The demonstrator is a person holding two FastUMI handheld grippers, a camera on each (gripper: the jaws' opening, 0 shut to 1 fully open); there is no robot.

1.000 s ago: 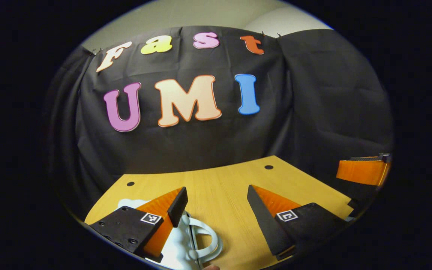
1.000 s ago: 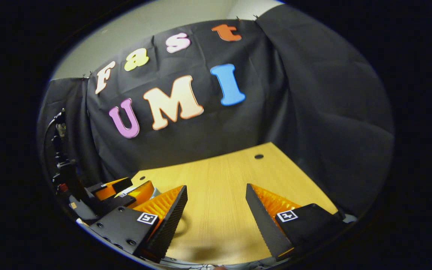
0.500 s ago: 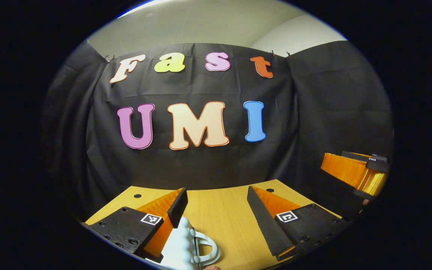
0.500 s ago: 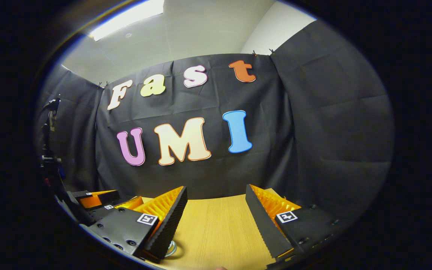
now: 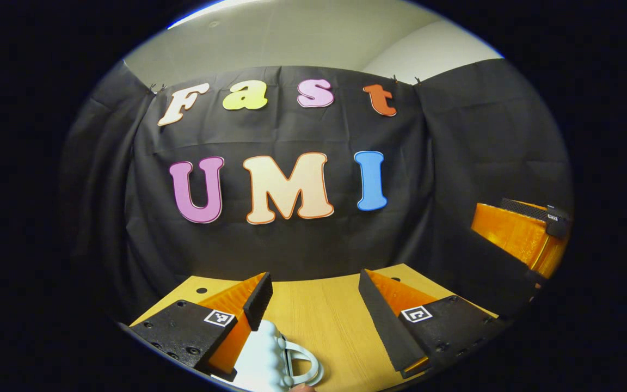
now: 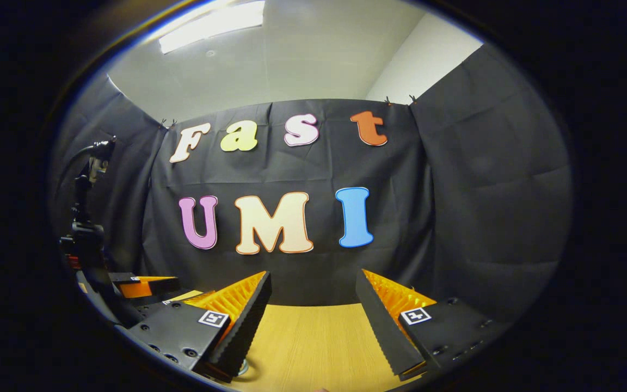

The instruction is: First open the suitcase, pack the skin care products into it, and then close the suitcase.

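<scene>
In the left gripper view, the left gripper (image 5: 313, 291) is held above the wooden tabletop (image 5: 324, 321) with its fingers spread wide and nothing between them. A pale, white-blue suitcase (image 5: 263, 356) lies low at about 7 o'clock, just under the left finger; its ribbed shell and looped handle (image 5: 305, 365) show at the bottom edge, and the handle lies flat on the wood. Whether the finger touches the shell cannot be told. At 3 o'clock the other gripper's body shows at the rim, well apart from the suitcase, against the black cloth wall (image 5: 292, 239).

In the right gripper view, the right gripper (image 6: 313, 288) is likewise released — fingers wide apart, gripping nothing — and tilted up, so the cloth wall and a ceiling light (image 6: 213, 24) fill the upper part. Bare tabletop runs between its fingers. At 8 o'clock the left gripper appears as a dark body. Beside it, at 9 o'clock, a black stand (image 6: 82, 218) with cables rises against the cloth.
</scene>
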